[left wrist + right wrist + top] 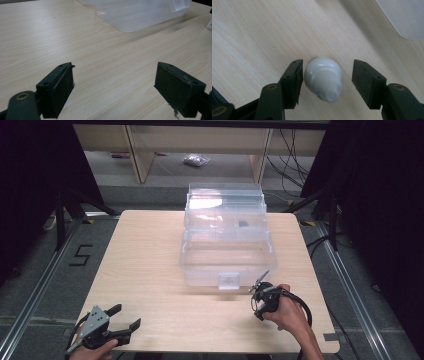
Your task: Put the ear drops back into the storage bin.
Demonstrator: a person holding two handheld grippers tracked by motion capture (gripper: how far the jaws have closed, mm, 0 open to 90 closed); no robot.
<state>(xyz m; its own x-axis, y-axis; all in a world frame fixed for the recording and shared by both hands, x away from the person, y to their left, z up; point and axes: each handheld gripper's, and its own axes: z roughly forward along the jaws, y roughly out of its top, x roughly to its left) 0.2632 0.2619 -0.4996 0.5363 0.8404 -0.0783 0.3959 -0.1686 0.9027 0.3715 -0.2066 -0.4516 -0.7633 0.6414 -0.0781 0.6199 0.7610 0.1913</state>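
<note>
One bulb (323,78) between right gripper (325,80) jaws, unpinched | clear box (227,240) just beyond | left gripper (113,85) spread

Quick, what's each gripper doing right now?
Left gripper: open, nothing between its fingers.
Right gripper: open around the small white plastic bulb-shaped object; not yet gripped.

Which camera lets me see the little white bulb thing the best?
The right gripper view: the white bulb lies on the table between the right gripper jaws, big and sharp. In the high view the hand and gripper cover that spot. The left gripper view looks at the table and clear box instead.
</note>
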